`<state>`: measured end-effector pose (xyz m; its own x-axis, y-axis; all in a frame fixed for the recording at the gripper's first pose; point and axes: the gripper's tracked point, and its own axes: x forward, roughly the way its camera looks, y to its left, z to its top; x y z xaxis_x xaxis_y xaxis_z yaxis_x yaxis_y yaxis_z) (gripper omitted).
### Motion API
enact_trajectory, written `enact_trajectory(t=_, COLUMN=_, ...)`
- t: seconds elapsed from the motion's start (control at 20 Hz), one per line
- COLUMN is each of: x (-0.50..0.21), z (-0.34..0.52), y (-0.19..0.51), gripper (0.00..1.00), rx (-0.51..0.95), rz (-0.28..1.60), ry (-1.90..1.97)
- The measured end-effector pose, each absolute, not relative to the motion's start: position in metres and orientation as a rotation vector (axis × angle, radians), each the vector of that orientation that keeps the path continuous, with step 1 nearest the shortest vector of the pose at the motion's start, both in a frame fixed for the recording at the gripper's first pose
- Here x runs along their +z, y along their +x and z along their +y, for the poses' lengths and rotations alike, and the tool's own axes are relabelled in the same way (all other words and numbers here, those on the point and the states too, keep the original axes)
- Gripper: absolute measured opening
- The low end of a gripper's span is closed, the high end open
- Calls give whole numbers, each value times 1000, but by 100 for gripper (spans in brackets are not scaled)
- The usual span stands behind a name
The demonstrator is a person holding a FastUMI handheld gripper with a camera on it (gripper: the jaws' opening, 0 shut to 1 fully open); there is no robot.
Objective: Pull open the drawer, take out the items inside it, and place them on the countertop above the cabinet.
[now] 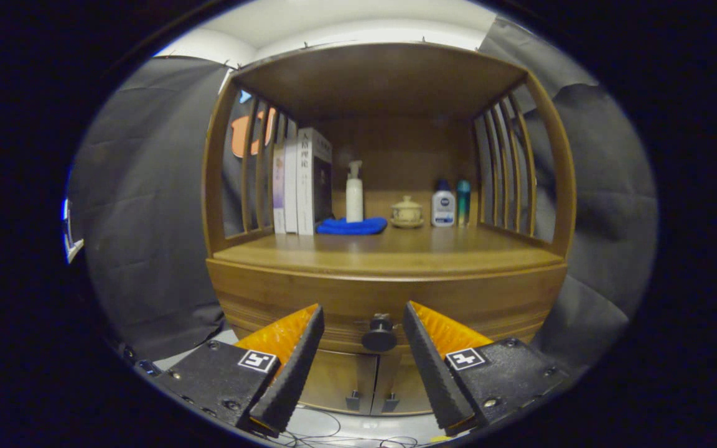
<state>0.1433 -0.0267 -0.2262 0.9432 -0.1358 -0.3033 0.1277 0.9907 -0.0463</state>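
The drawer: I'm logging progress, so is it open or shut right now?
Shut. The drawer front sits flush with the cabinet, no gap showing. The claw is open, its fingers either side of the knob, not touching.

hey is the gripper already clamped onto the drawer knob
No, the gripper is open, its jaws apart with the drawer knob sitting untouched in the gap between them.

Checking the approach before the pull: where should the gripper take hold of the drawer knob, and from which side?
Grip the round head of the drawer knob, coming straight in from the front. It stands out from the closed drawer front on a short neck, so a finger can close on each side of it. The gripper is open, its fingers spread to either side of the knob, seemingly not touching it.
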Motion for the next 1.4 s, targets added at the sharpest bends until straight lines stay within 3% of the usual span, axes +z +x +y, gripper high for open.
enact_trajectory(t=0.25, x=-263, z=-47, y=170, gripper=79, rx=-191, rz=356, ry=2)
enact_trajectory(t=0.6, x=-279, z=-54, y=185, gripper=53, rx=-231, rz=360, ry=56)
enact_trajectory(t=0.75, x=-280, z=-56, y=187, gripper=51, rx=-257, rz=344, ry=64)
enact_trajectory(t=1.0, x=-281, z=-57, y=184, gripper=39, rx=-248, rz=370, ry=58)
enact_trajectory(t=1.4, x=-278, z=-53, y=180, gripper=38, rx=-213, rz=371, ry=38)
